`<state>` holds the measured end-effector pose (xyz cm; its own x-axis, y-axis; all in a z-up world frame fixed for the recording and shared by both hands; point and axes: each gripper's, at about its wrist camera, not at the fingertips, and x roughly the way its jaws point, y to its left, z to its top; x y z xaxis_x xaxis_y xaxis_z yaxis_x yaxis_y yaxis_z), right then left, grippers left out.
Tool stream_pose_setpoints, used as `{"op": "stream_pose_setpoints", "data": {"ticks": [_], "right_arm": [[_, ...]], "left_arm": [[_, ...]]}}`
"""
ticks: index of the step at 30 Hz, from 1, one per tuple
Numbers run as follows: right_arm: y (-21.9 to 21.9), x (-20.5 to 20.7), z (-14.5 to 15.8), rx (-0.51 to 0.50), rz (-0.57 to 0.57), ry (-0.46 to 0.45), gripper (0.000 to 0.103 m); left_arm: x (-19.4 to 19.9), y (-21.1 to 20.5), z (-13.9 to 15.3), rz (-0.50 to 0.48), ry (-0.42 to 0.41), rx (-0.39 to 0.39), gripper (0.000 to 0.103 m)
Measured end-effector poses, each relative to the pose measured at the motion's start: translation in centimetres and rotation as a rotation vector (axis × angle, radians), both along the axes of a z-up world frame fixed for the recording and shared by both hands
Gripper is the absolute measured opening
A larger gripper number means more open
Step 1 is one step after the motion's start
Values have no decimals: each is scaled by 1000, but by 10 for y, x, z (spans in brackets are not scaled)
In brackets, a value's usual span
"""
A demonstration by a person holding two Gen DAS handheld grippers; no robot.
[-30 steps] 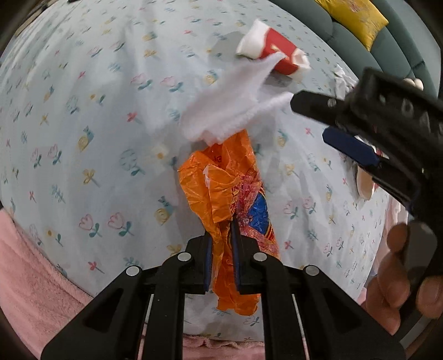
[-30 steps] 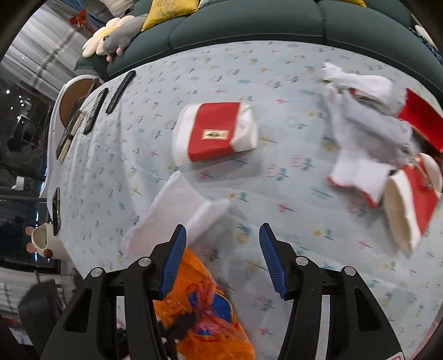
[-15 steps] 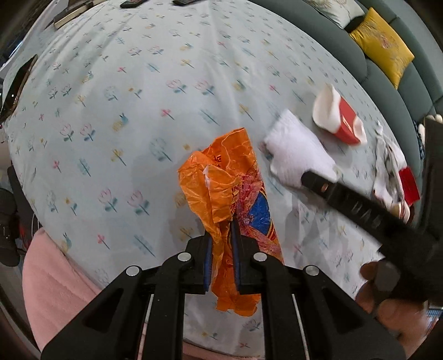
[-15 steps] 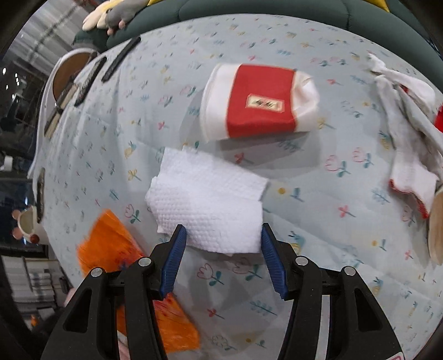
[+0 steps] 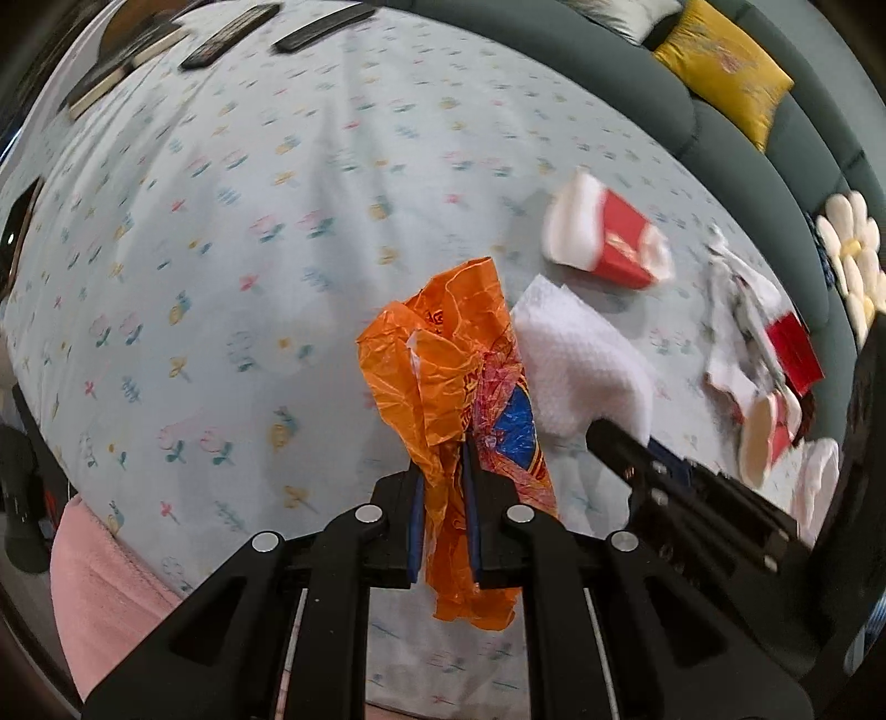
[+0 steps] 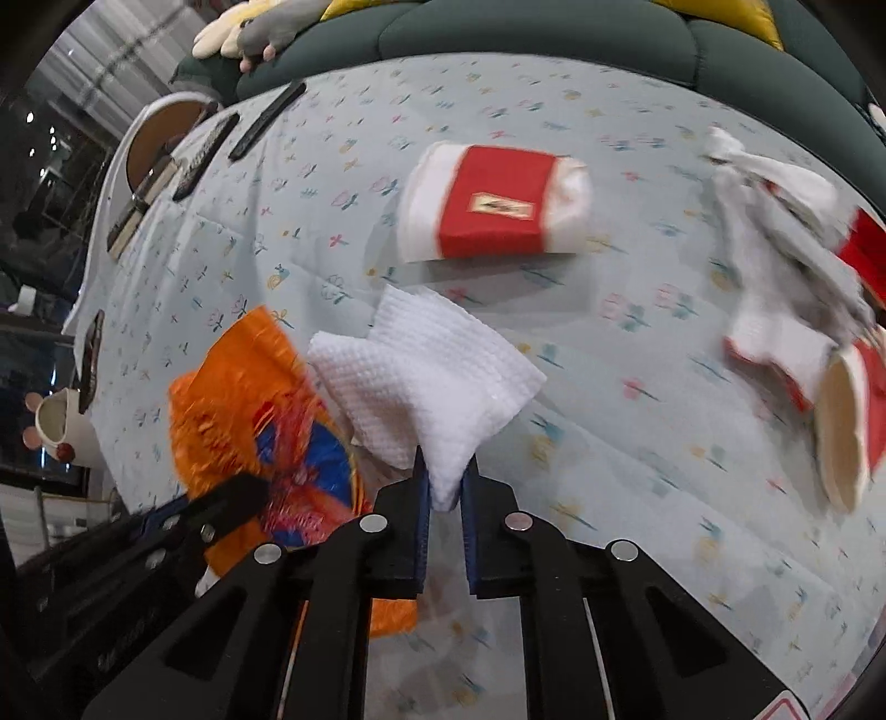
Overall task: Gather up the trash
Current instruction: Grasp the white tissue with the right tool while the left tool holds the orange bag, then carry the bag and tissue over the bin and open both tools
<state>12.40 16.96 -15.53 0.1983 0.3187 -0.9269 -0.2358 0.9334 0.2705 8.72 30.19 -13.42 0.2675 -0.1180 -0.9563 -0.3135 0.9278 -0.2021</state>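
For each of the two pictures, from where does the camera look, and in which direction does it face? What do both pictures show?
Left wrist view: sits on the left hand-held gripper, facing steeply down at the flowered tablecloth; its fingers pinch an orange wrapper.
Right wrist view: sits on the right hand-held gripper, also facing down; its jaws are closing on a white napkin.
Shared: wrapper, napkin, a red and white paper cup, the green sofa; each view shows the other gripper. No hand is visible.

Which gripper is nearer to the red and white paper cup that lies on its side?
Right. The right gripper, closing on the white napkin, is just below the paper cup. The left gripper, holding the orange wrapper, sits farther to the side.
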Motion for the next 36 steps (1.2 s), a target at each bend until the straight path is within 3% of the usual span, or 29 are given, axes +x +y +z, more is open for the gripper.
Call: {"op": "stream_pose_setpoints", "data": {"ticks": [19,36], "right_arm": [[-212,-44,68,78,-346,-139,10],[-387,-92,70,57,-676,-180,10]], "left_arm": [[10,-202,55,-367,-116,56,11],[19,-369,85,-648,-222,18,11]]}}
